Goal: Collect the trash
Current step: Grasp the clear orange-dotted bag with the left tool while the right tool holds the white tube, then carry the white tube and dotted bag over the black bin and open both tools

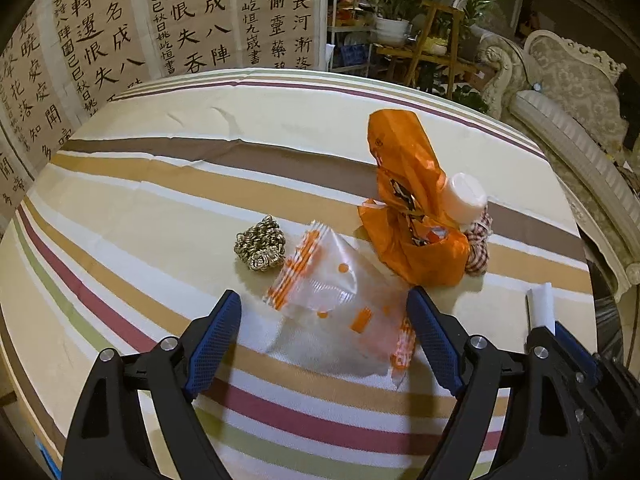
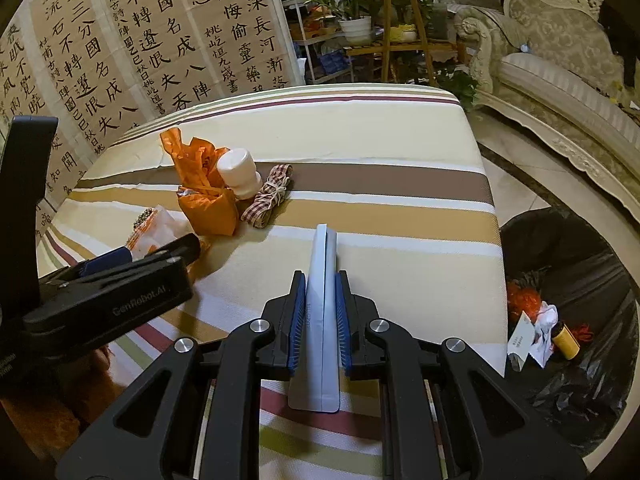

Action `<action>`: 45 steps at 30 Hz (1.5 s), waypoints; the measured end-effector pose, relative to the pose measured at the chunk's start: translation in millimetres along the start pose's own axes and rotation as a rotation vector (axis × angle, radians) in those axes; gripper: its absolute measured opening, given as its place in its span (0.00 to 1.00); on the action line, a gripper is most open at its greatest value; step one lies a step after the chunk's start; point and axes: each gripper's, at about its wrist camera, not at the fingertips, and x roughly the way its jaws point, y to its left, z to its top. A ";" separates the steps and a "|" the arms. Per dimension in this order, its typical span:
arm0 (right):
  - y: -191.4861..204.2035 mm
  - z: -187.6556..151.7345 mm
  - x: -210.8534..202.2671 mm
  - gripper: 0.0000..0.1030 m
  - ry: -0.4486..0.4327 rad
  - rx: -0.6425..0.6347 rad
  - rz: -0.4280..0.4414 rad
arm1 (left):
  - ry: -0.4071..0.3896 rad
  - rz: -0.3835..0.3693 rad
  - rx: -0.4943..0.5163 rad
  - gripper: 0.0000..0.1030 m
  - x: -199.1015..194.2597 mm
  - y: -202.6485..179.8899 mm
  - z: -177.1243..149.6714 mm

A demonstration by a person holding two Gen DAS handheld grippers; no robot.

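My left gripper (image 1: pixel 324 308) is open, its blue fingers on either side of a clear plastic bag with orange print (image 1: pixel 336 312) lying on the striped table (image 1: pixel 160 184). Beyond it lie a metal scouring ball (image 1: pixel 261 249), an orange plastic bag (image 1: pixel 408 208), a white bottle (image 1: pixel 466 197) and a checked cloth bundle (image 1: pixel 478 248). My right gripper (image 2: pixel 321 280) is shut on a flat white pouch (image 2: pixel 320 304) held on edge above the table. The left gripper (image 2: pixel 120 280) shows at the left of the right wrist view.
A bin lined with a black bag (image 2: pixel 580 280) stands on the floor right of the table, holding several bits of trash. An ornate sofa (image 2: pixel 560 60) and plant shelves (image 2: pixel 360 28) stand behind. Calligraphy sheets (image 1: pixel 120 32) hang at the left.
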 end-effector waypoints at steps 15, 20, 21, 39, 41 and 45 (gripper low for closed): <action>-2.8 -7.2 -6.9 0.15 -0.002 -0.003 -0.005 | -0.026 -0.054 0.053 0.61 -26.7 23.5 -29.8; 1.3 -12.6 -10.2 0.15 -0.001 -0.009 -0.011 | -0.047 -0.076 0.066 0.41 -31.9 27.9 -36.1; 1.8 -13.6 -11.2 0.15 -0.001 -0.010 -0.013 | -0.050 -0.078 0.068 0.39 -32.5 28.3 -36.9; 5.1 -21.5 -16.4 0.15 -0.006 -0.005 -0.019 | -0.075 -0.146 0.039 0.05 -40.5 35.9 -51.0; 2.9 -23.8 -18.5 0.15 -0.008 -0.005 -0.021 | -0.079 -0.149 0.039 0.05 -43.2 35.8 -53.1; 1.5 -29.7 -24.2 0.15 -0.010 -0.007 -0.025 | -0.092 -0.149 0.044 0.05 -48.4 34.0 -55.4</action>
